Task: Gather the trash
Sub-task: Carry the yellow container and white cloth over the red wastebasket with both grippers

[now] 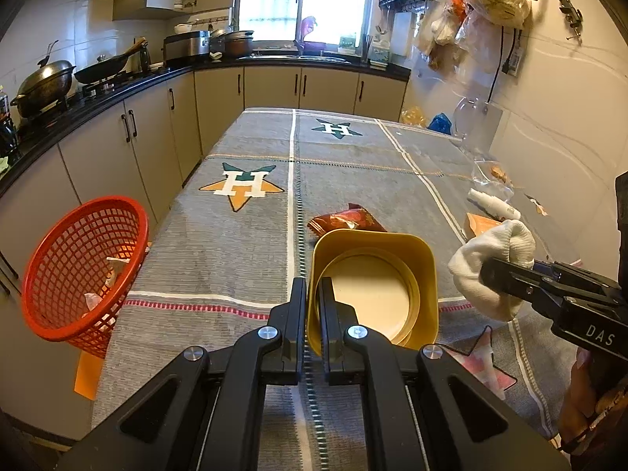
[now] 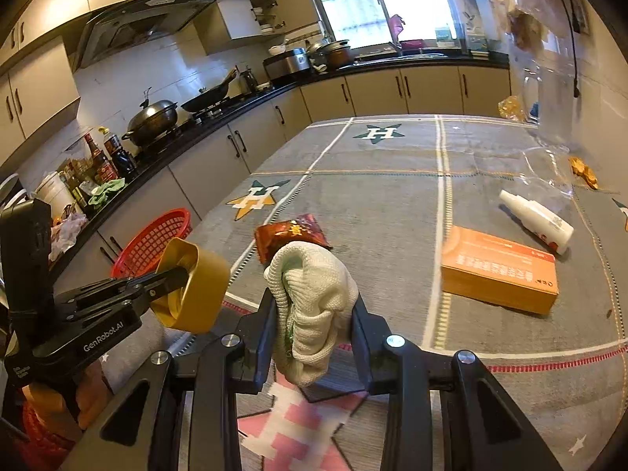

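My left gripper (image 1: 313, 290) is shut on the rim of a yellow square cup (image 1: 376, 286), held tilted above the table; it also shows in the right wrist view (image 2: 196, 286). My right gripper (image 2: 312, 306) is shut on a balled white sock (image 2: 310, 306), also seen in the left wrist view (image 1: 490, 263). A red snack wrapper (image 1: 345, 221) lies on the grey tablecloth just past the cup, and in the right wrist view (image 2: 292, 235) just past the sock. A red mesh basket (image 1: 84, 267) with some scraps hangs off the table's left edge.
An orange box (image 2: 498, 274) and a white bottle (image 2: 537, 221) lie on the table's right side, with clear plastic bags (image 2: 557, 161) beyond. Kitchen counter with woks (image 1: 43, 86) runs along the left. Bags hang on the right wall (image 1: 471, 11).
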